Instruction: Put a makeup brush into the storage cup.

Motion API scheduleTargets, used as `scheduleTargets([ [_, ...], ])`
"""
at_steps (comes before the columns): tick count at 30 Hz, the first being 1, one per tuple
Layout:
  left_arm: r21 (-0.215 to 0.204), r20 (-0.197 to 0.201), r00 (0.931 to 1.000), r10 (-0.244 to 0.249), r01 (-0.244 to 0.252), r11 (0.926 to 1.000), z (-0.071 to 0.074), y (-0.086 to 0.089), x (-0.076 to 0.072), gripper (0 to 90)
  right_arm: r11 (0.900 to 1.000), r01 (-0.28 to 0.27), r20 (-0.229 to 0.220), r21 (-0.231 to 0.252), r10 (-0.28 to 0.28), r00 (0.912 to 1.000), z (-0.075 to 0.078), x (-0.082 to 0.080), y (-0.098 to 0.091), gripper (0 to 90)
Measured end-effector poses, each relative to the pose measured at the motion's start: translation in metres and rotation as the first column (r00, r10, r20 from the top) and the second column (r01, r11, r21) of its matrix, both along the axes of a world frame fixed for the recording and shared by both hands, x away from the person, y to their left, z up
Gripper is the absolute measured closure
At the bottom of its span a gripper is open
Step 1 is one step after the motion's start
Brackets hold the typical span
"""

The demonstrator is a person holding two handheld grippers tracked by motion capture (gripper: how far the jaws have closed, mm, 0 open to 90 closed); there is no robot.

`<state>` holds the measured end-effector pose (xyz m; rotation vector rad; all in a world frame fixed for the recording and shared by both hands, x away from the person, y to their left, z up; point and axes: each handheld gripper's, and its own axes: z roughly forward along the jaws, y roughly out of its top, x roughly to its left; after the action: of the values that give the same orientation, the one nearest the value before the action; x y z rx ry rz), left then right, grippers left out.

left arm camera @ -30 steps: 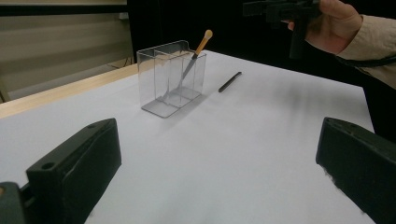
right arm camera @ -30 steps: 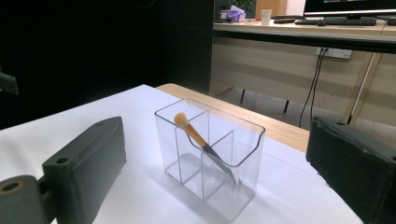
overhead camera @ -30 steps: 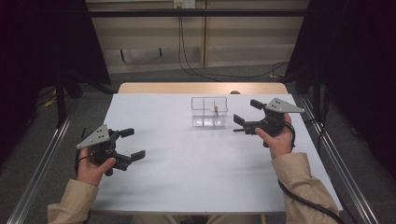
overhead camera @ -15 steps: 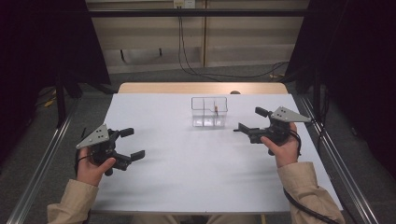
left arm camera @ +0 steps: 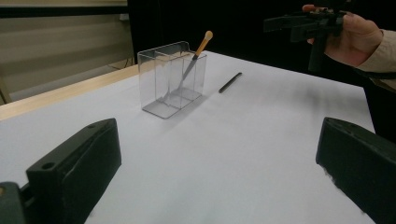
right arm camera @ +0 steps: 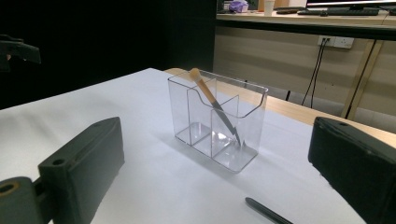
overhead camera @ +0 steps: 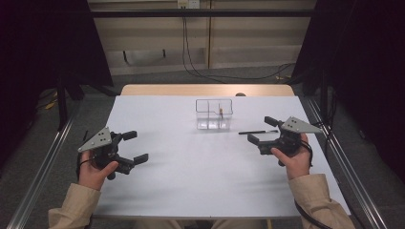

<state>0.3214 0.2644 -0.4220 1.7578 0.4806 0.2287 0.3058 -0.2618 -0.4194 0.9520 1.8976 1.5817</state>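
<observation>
Resting low near the left edge of the white table (overhead camera: 200,181), the left tongs (overhead camera: 125,148) have not moved since a moment ago, and their black jaws stand wide apart with nothing between them. The right tongs (overhead camera: 260,130) have pulled back from the clear box (overhead camera: 214,114) toward the person and the right edge, and a thin black stick (overhead camera: 258,131) now lies flat on the table where none showed before. Their jaws are apart too, and empty.

The stick sits just in front of the right tongs, between them and the box, and far off to the right of the left tongs. The box stands ahead of both tongs, nearer the right ones, close to the far edge of the table. Lots of bare table lies between the two tongs.

The box is see-through plastic with thin walls splitting it into parts. A small brush (right arm camera: 212,105) with a tan tip leans tilted in one part. The table top is smooth and flat.
</observation>
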Motion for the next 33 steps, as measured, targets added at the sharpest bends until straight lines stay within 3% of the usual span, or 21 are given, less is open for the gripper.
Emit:
scheduleTargets([
  [33,-0.005,0.001,1.0000,0.006,-0.006,1.0000,-0.001,0.006,-0.001,0.1,0.9989,0.025,-0.032,-0.038,-0.026,0.9991,-0.010,-0.038,-0.026,3.3],
])
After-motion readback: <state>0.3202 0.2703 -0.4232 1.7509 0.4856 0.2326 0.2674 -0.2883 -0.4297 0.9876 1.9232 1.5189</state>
